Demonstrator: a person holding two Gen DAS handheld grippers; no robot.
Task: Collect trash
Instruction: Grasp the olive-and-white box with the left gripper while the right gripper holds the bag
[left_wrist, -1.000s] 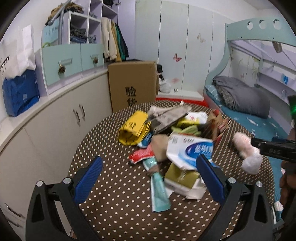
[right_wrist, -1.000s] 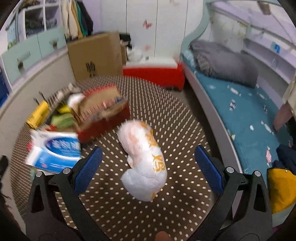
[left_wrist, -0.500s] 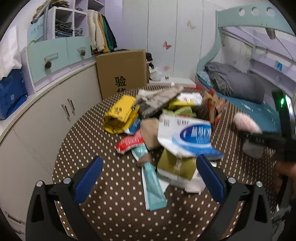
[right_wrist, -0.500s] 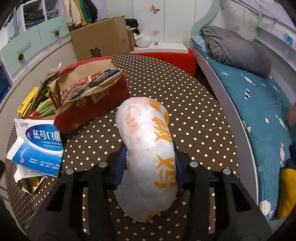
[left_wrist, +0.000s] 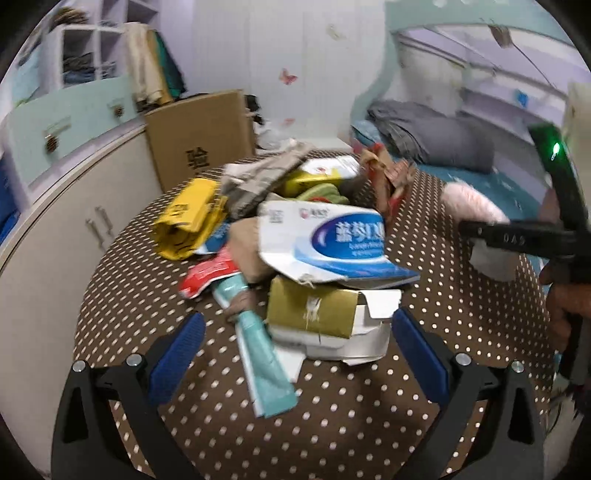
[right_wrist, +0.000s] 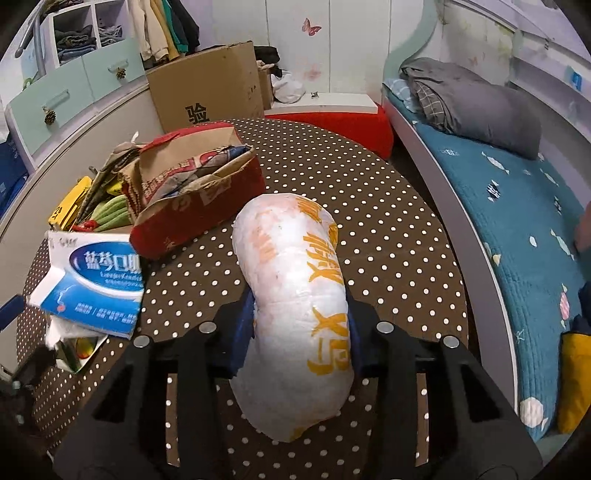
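Round table (right_wrist: 388, 229), brown cloth with white dots: one, seen in both views.

Right gripper (right_wrist: 301, 325), black frame, blue pads: clamped on the white crinkled plastic bag with orange lettering (right_wrist: 295, 295), one, sausage-shaped and stuffed, which lies toward the table's right edge. The pressed pads are shown only in the right wrist view; in the left wrist view the same bag (left_wrist: 469, 206) is glimpsed blurred, pinkish, behind the right gripper's black frame, with a hand (left_wrist: 565, 306) below it.

Left gripper (left_wrist: 295, 350): jaws held wide apart, nothing between the pads, poised over the table's near edge. Its jaws are shown in the left wrist view alone.

Trash heap, toward the table's left edge:
- white-and-blue flattened cardboard carton (left_wrist: 325, 243), one, seen in both views;
- gold-and-white torn cardboard box (left_wrist: 325, 317), one, under the carton's near end, clear only in the left wrist view;
- teal flat plastic tube (left_wrist: 262, 365), one, left wrist view only;
- yellow crumpled packet (left_wrist: 184, 221), one;
- red glossy wrapper (left_wrist: 207, 275), one, left wrist view only;
- red-and-brown torn paper bag (right_wrist: 192, 195), one, open-mouthed, plain in the right wrist view.

Off the table: brown corrugated cardboard box (right_wrist: 207, 88), one; bed with teal quilt (right_wrist: 517, 229), one.
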